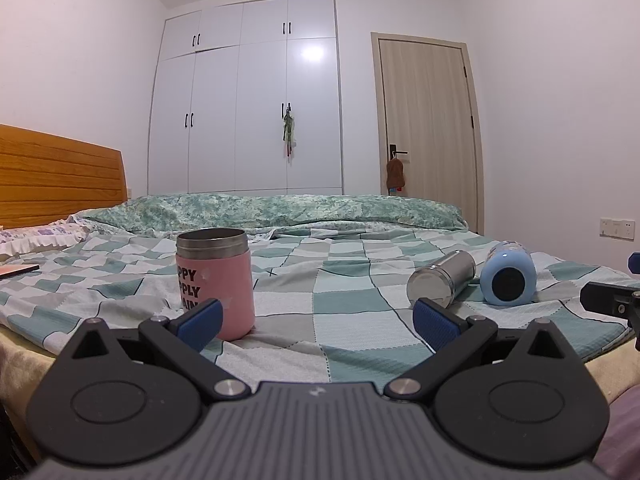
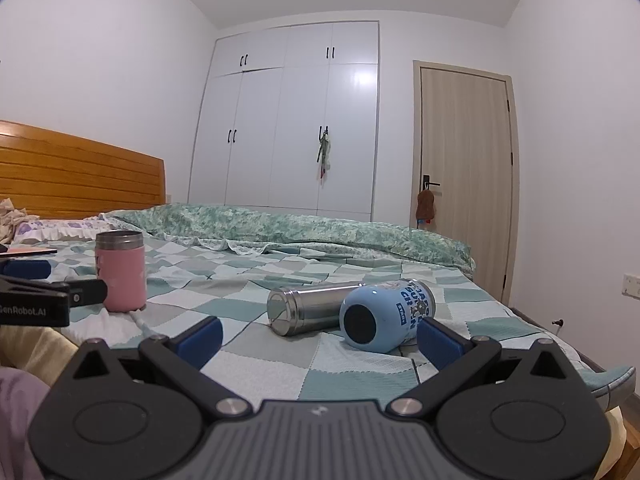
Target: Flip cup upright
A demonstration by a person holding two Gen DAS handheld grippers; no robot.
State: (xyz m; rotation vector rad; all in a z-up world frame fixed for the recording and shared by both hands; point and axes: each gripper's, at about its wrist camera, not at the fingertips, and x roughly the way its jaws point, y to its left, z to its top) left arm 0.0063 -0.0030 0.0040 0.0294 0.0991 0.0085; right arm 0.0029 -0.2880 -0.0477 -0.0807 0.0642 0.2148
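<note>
A pink cup [image 1: 216,284] with a steel rim stands upright on the checked bedspread [image 1: 344,320]; it also shows in the right wrist view [image 2: 121,272]. A steel flask [image 1: 440,282] [image 2: 312,306] and a light blue cup [image 1: 508,274] [image 2: 386,316] lie on their sides, bases toward me. My left gripper [image 1: 318,322] is open and empty, its left fingertip [image 1: 200,320] just in front of the pink cup. My right gripper [image 2: 320,340] is open and empty, just short of the two lying vessels. The left gripper's side [image 2: 40,296] shows in the right wrist view.
A rolled green duvet [image 1: 280,208] lies across the far side of the bed. A wooden headboard [image 1: 56,176] stands at left, with pillows and a flat book [image 1: 18,270] near it. White wardrobe [image 1: 248,112] and door [image 1: 428,120] stand behind.
</note>
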